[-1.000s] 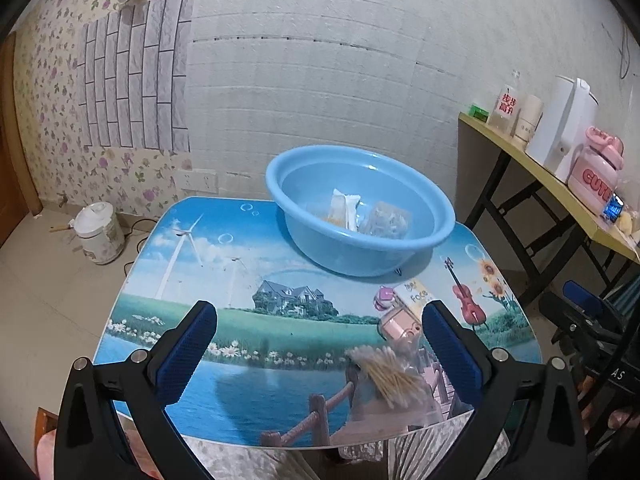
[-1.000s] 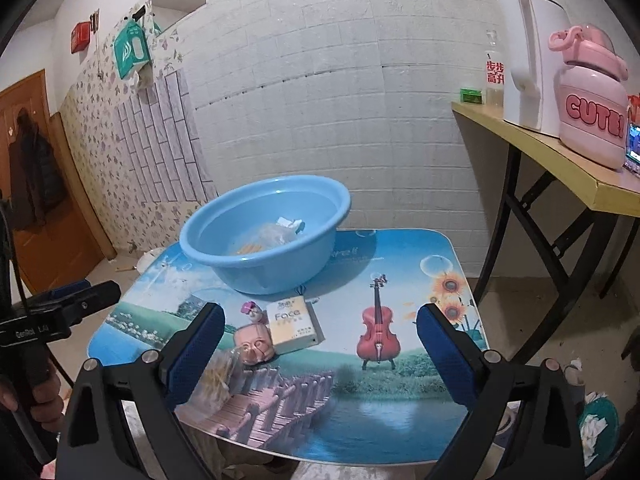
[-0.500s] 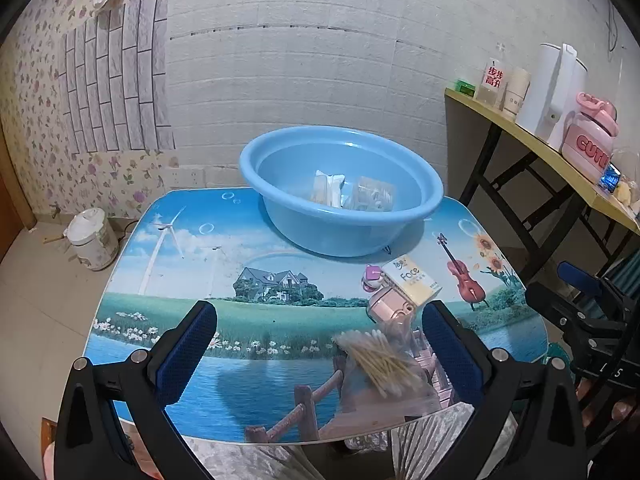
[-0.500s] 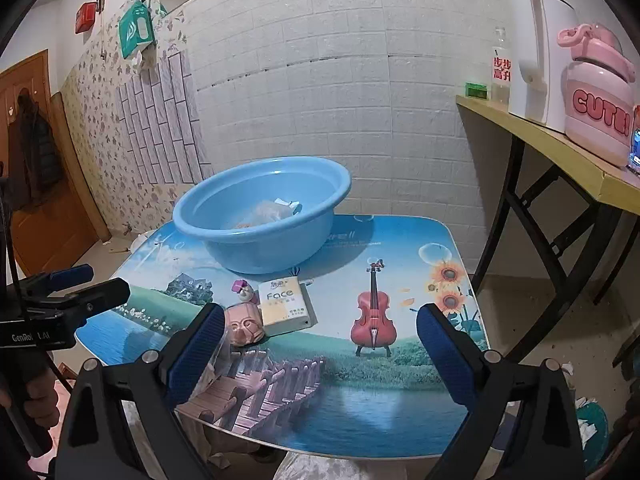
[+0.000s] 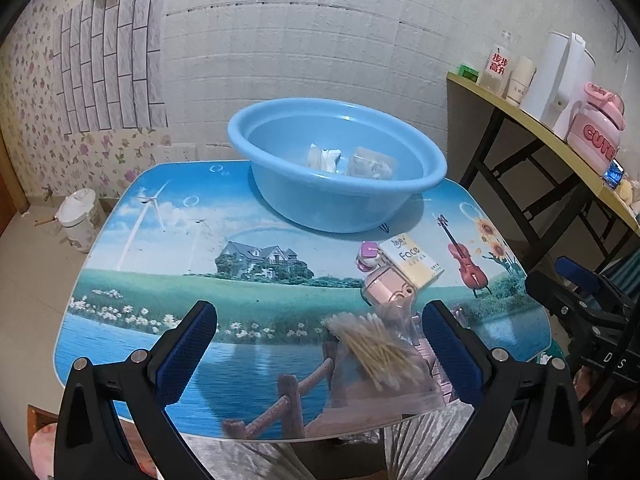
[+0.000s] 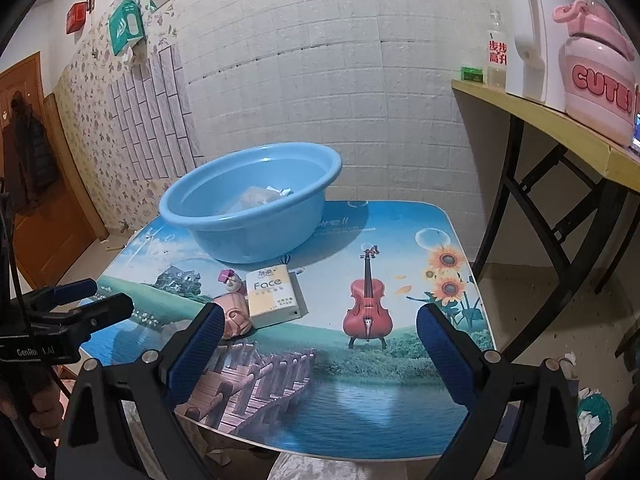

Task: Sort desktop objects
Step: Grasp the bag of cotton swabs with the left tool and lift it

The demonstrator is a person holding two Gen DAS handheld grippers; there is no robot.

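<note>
A blue basin (image 5: 340, 160) stands at the back of the picture-printed table (image 5: 160, 280) and holds two clear packets (image 5: 352, 160). In front of it lie a "Face" tissue pack (image 5: 414, 260), a small pink-capped toy (image 5: 369, 254), a pink figure (image 5: 386, 290) and a bag of cotton swabs (image 5: 380, 352). My left gripper (image 5: 316, 348) is open and empty above the front edge, the swab bag just inside its right finger. My right gripper (image 6: 318, 348) is open and empty over the table's front right; the tissue pack (image 6: 274, 294) and pink figure (image 6: 234, 314) lie by its left finger.
A yellow side table (image 6: 560, 128) at the right carries a white kettle (image 6: 536, 32), a pink "CUTE" bottle (image 6: 600, 72) and a clear bottle (image 6: 496, 56). A small white bucket (image 5: 78, 216) stands on the floor at the left. A brick-pattern wall lies behind the table.
Both grippers have drawn back and risen a little from the table, so the table looks smaller and more of its front edge shows. Nothing on the table has moved.
</note>
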